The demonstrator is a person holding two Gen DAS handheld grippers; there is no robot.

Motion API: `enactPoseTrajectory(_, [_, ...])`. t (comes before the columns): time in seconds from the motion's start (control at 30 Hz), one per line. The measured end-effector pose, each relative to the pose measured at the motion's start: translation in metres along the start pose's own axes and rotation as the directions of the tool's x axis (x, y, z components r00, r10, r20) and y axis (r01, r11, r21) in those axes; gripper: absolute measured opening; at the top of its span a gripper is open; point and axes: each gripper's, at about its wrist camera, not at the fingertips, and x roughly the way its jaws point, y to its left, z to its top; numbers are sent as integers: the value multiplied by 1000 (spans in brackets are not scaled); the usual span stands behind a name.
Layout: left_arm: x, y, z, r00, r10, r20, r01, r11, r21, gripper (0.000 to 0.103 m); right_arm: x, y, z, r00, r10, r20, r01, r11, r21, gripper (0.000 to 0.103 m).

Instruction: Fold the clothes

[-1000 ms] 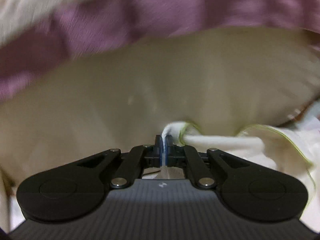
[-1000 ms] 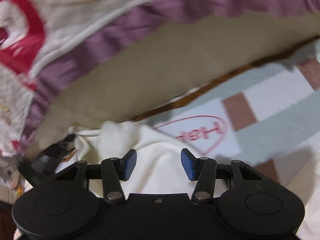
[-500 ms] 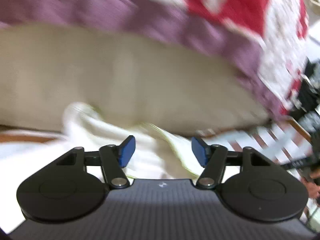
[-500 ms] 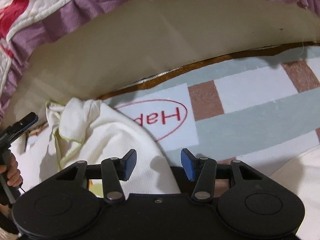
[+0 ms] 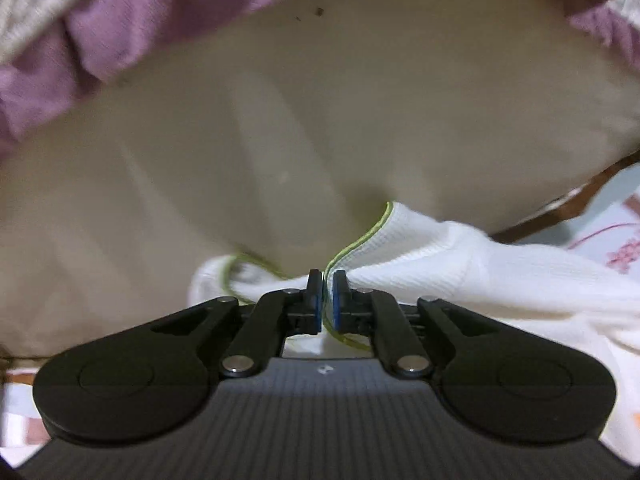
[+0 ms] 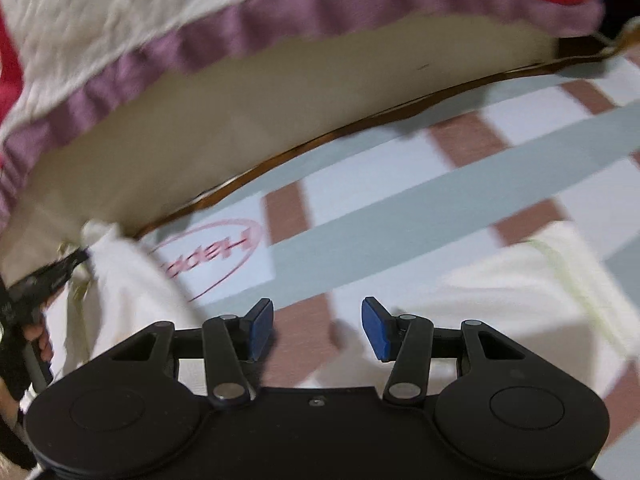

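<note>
A white knit garment point(image 5: 480, 272) with a thin green edge lies on a striped mat. My left gripper point(image 5: 327, 280) is shut on its green-trimmed edge, close to the beige side of a bed. In the right wrist view the same garment point(image 6: 120, 280) hangs at the left from the left gripper point(image 6: 48, 280), and another part of the white cloth point(image 6: 500, 288) lies at the right. My right gripper point(image 6: 318, 328) is open and empty above the mat, between the two parts.
A beige mattress side point(image 5: 280, 140) with a purple frill point(image 5: 120, 32) and a red and white quilt point(image 6: 100, 20) stands just ahead. The mat point(image 6: 400, 208) has grey-green, white and brown blocks and a red oval print point(image 6: 216, 252).
My left gripper was shut on the cloth, opened half a second ago, and is shut on the green edge again. My right gripper stayed open and swung to the right over the mat.
</note>
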Motion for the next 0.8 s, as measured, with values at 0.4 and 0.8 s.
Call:
enactPoseTrajectory(0.4, [-51, -40, 6, 928, -369, -56, 354, 918, -181, 47, -2, -66, 6, 993, -76, -94, 102, 948, 301, 60])
enactPoseTrajectory(0.8, [-70, -98, -28, 882, -398, -252, 347, 911, -222, 48, 70, 36, -10, 908, -393, -143, 399, 917, 14, 62])
